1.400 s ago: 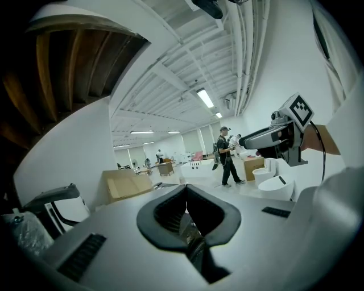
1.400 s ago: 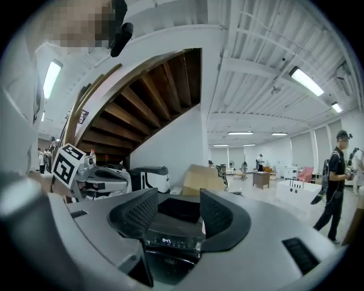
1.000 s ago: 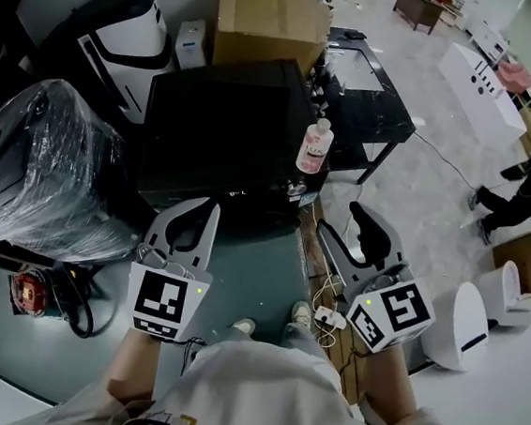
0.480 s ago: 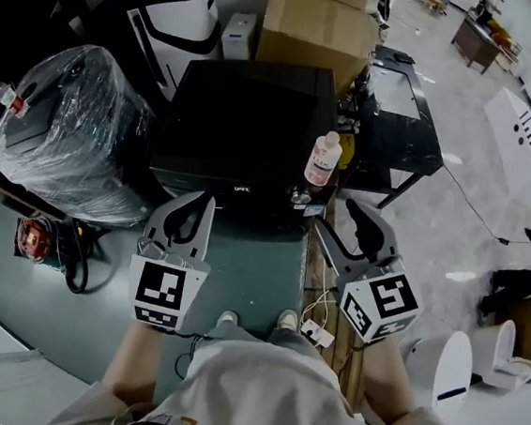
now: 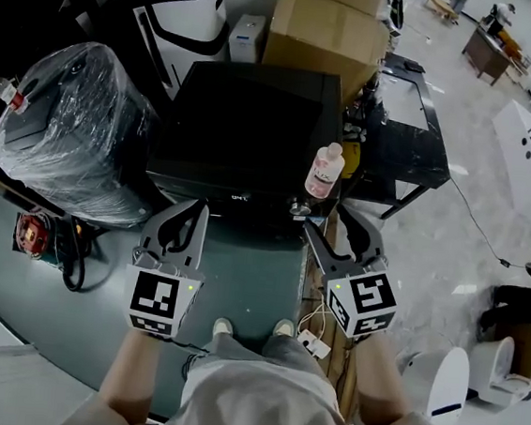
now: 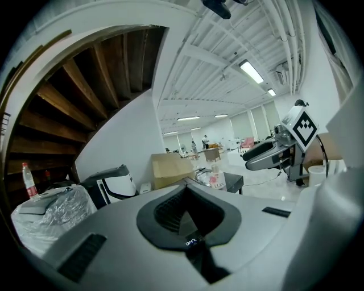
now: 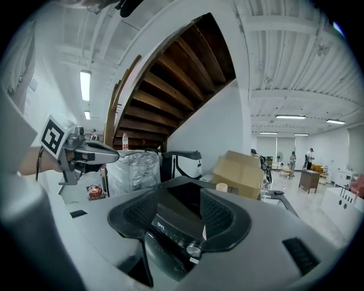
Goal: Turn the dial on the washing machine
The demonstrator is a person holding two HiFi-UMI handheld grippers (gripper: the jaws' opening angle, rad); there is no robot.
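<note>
I hold both grippers low in the frame, forearms bare and reaching up from the bottom edge, marker cubes facing me. The left gripper [image 5: 185, 219] sits left of centre and points at the front edge of the black washing machine [image 5: 246, 129]. Its jaws are spread, and its own view shows only the machine's top in the gap, so it grips nothing. The right gripper [image 5: 335, 228] is angled up and to the left, with its jaws wide apart. In the right gripper view the silver dial [image 7: 193, 248] sits low between the two pads, at the right end of the machine's front panel. From the head view, the dial [image 5: 301, 208] lies just ahead of that gripper's near jaw tip, close but with no contact I can confirm.

A pink bottle [image 5: 324, 171] stands on the machine's right front corner, just above the dial. Upper left of the frame holds a bundle in clear plastic wrap [image 5: 67, 129]. A cardboard box [image 5: 322, 29] is behind the machine at the top. A black table [image 5: 410, 137] stands to the right. The floor [image 5: 249, 281] under my shoes is grey-green, with cables to the right of my shoes. In the gripper views, the wooden underside of a staircase [image 7: 170, 79] curves overhead, with a long white hall beyond.
</note>
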